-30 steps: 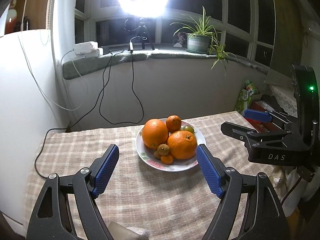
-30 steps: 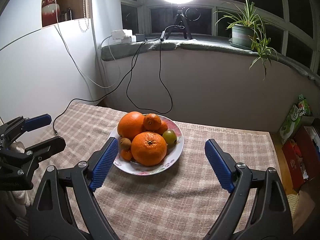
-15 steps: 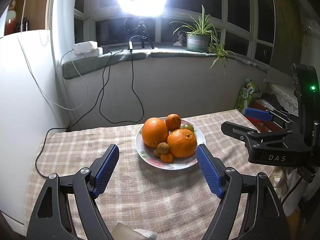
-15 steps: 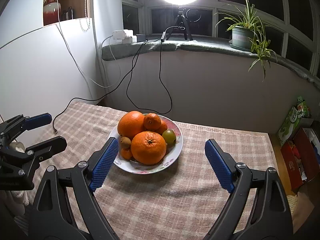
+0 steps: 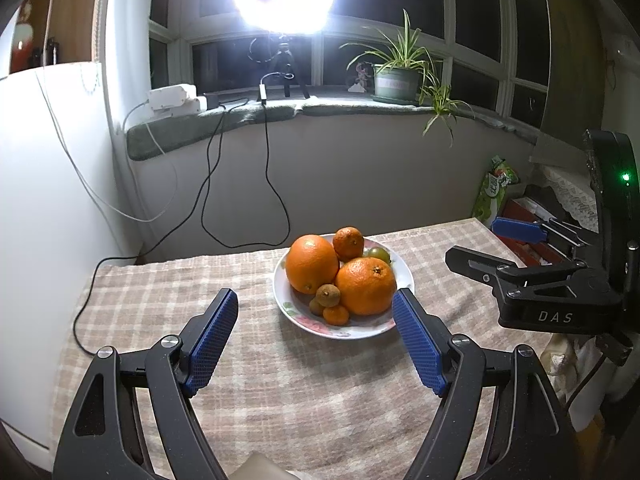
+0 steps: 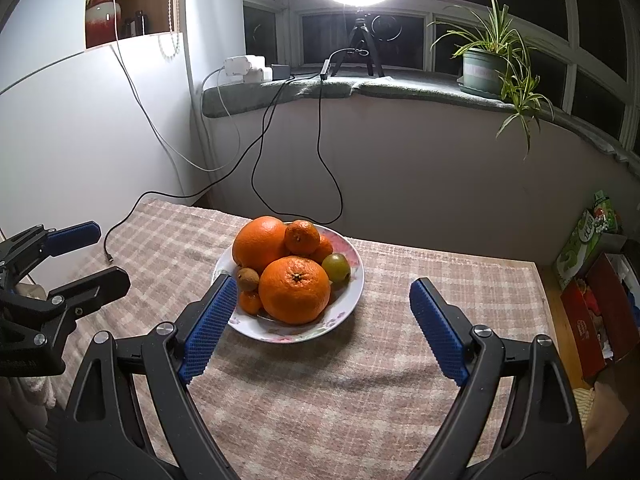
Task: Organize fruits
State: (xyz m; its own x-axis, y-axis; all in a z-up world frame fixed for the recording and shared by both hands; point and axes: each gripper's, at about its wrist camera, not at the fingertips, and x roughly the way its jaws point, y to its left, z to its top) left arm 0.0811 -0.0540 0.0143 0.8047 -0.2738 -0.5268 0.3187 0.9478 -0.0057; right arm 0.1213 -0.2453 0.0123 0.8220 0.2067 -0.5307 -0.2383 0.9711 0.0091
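Checked tablecloth (image 6: 400, 380) bears plate (image 6: 352, 292); windowsill (image 6: 400, 90) behind.

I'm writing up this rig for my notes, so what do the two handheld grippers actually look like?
Both the left gripper and the right gripper are black, skeletal frames with triangular cutouts and silver pivot bolts. Their jaws carry long blue pads with a fine knurled texture. Seen from the left wrist view, the right gripper's body reads "DAS" in pale letters and shows a small green light.
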